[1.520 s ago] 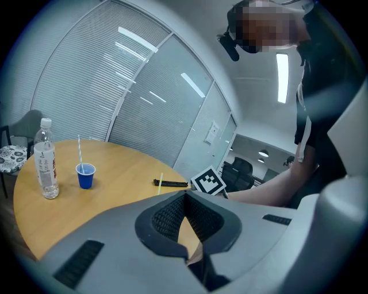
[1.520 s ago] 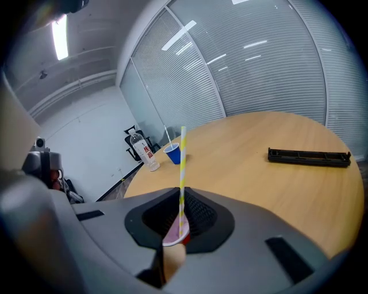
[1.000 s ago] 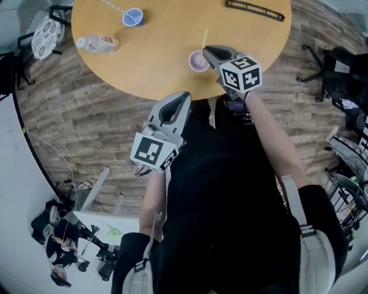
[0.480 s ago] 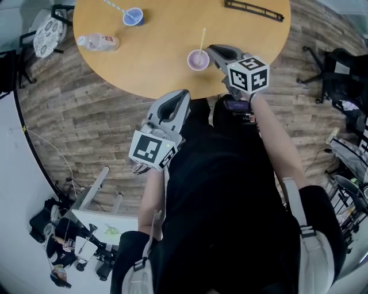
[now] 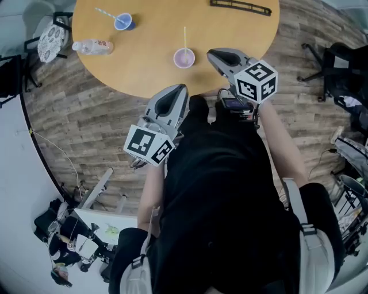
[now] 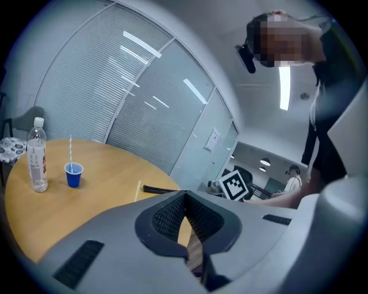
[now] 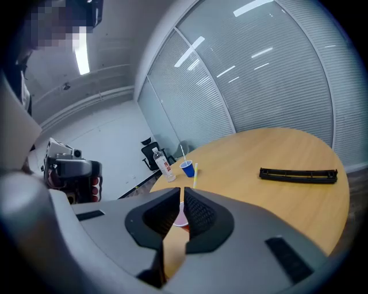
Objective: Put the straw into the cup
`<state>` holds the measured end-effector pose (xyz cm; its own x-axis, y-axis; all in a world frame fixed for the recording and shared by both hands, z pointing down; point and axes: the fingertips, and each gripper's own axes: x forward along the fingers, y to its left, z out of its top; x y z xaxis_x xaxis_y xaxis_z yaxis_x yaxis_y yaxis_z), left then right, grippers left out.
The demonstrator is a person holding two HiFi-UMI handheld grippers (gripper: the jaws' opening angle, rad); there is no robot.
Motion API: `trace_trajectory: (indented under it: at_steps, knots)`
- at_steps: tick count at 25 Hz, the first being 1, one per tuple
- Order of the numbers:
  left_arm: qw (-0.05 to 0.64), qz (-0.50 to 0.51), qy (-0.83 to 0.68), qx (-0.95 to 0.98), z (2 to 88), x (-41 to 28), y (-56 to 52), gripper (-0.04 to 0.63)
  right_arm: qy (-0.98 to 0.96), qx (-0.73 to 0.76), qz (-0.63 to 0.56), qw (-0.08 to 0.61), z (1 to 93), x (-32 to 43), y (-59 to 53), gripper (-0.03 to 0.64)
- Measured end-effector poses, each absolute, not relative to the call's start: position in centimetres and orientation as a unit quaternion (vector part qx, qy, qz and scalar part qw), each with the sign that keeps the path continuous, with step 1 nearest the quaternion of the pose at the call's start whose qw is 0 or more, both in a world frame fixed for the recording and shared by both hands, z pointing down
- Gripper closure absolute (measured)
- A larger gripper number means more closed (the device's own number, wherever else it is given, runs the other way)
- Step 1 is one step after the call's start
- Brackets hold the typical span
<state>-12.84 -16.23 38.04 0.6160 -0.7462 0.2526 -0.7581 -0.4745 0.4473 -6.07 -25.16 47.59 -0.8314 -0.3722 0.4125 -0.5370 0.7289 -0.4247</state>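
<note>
Far left on the tabletop (image 5: 149,63) sat a water bottle (image 5: 92,47) and a blue cup (image 5: 122,22) with its own striped straw, neither part of this job as far as I could tell. The left gripper (image 6: 185,198) hung off the near edge, jaws clenched on nothing. The straw (image 5: 184,37) was standing upright in the pink cup (image 5: 184,58), long axis pointing up and slightly away, so I'd call the job basically done. That cup sat just ahead and to the left of the right gripper (image 7: 180,192), clearly the nearer one, its jaws pinched to a sliver with nothing in them. A black strip (image 5: 240,7) lay at the far right.
</note>
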Motion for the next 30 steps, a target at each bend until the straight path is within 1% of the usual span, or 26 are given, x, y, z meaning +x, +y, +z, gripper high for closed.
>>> trace_trajectory:
  at_steps: [3, 9, 14, 23, 30]
  knots:
    - [0.266, -0.003, -0.442, 0.857, 36.8, -10.9, -16.1, 0.583, -0.925, 0.24, 0.266, 0.128, 45.6, -4.0, -23.9, 0.589]
    - [0.246, 0.004, -0.44, 0.864, 35.3, -7.2, -15.0, 0.583, -0.938, 0.225, 0.249, 0.088, 42.5, -0.5, -21.4, 0.598]
    - [0.245, 0.0, -0.451, 0.858, 35.1, -4.4, -13.7, 0.583, -0.945, 0.212, 0.242, 0.063, 40.8, 2.8, -18.9, 0.6]
    - [0.252, 0.004, -0.485, 0.838, 35.7, 0.8, -10.2, 0.583, -0.947, 0.172, 0.263, 0.062, 41.8, 8.1, -15.7, 0.6]
    - [0.239, 0.018, -0.531, 0.813, 34.9, 1.1, -7.5, 0.583, -0.95, 0.143, 0.272, 0.062, 41.8, 8.5, -14.5, 0.6]
